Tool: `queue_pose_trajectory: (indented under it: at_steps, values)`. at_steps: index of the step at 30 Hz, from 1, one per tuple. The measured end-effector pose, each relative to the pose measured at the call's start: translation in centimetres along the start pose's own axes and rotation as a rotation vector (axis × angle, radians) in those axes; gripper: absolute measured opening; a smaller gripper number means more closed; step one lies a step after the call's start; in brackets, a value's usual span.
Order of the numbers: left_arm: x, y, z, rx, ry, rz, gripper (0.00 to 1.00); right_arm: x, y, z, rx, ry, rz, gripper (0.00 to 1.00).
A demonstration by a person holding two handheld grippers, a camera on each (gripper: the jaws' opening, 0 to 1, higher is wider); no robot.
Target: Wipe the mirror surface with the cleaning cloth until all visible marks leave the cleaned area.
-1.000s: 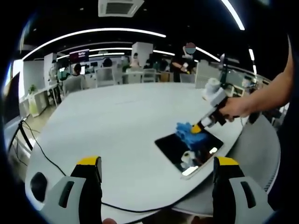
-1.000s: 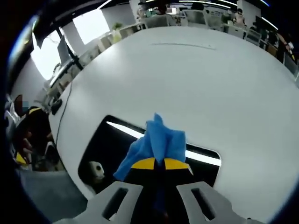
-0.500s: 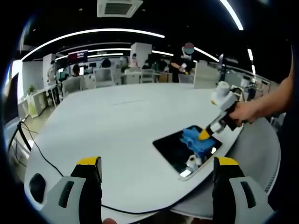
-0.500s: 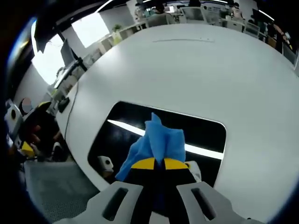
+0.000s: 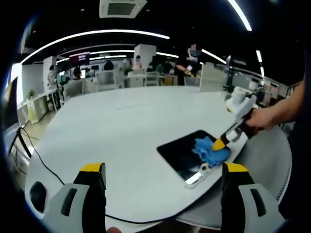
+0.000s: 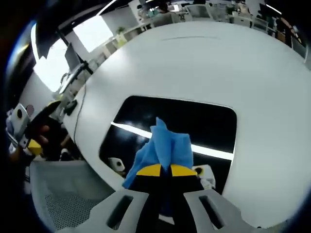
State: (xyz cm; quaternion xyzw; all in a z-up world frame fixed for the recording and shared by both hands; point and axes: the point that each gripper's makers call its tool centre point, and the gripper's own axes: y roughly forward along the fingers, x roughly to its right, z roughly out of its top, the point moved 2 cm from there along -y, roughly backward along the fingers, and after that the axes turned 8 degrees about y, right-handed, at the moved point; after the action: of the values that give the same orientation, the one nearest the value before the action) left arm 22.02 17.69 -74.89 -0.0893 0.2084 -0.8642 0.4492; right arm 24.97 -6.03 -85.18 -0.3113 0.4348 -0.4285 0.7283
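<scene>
A: Where is the cloth [image 6: 165, 148] sitting?

B: Lower center of the right gripper view, pinched in the right claw [image 6: 161, 171], pressing on the mirror [image 6: 184, 119], whose unwiped length is stretching toward the upper right.

A: And the left claw [image 5: 163, 170]?

B: Hanging released, well apart over the bench [image 5: 112, 126].

I see a broad white rounded counter [image 5: 116, 131]. A thin black cable [image 5: 43, 158] trails over its near-left edge. Beyond the counter's far edge stand pale office chairs [image 5: 109, 77]. A square ceiling air vent [image 5: 121, 7] hangs above, flanked by long curved light strips [image 5: 97, 34].
</scene>
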Motion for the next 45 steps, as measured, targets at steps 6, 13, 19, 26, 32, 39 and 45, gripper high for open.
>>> queue_pose_trajectory:
  at_steps: [6,13,19,26,32,39,45]
  values:
    - [0.0,0.0,0.1,-0.001,0.002,-0.002,1.00,-0.2,-0.4,-0.8,-0.005,0.024,0.015,0.00]
    - [0.1,0.0,0.1,-0.004,0.003,-0.005,1.00,-0.4,-0.6,-1.3,-0.024,0.046,0.036,0.00]
    - [0.1,-0.2,-0.1,-0.010,0.005,-0.003,1.00,-0.4,-1.0,-2.0,-0.059,0.076,0.075,0.00]
    - [0.1,0.1,-0.1,-0.018,0.004,0.001,1.00,-0.4,-1.0,-1.9,-0.079,0.083,0.088,0.00]
    - [0.2,0.6,0.1,-0.019,0.005,-0.002,1.00,0.1,-1.2,-1.9,-0.088,0.082,0.091,0.00]
    - [0.8,1.5,0.2,-0.021,0.007,-0.006,1.00,1.6,-1.9,-2.0,-0.078,0.109,0.091,0.00]
    - [1.0,2.1,0.0,-0.033,0.004,-0.008,1.00,2.8,-2.5,-2.0,-0.067,0.119,0.083,0.00]
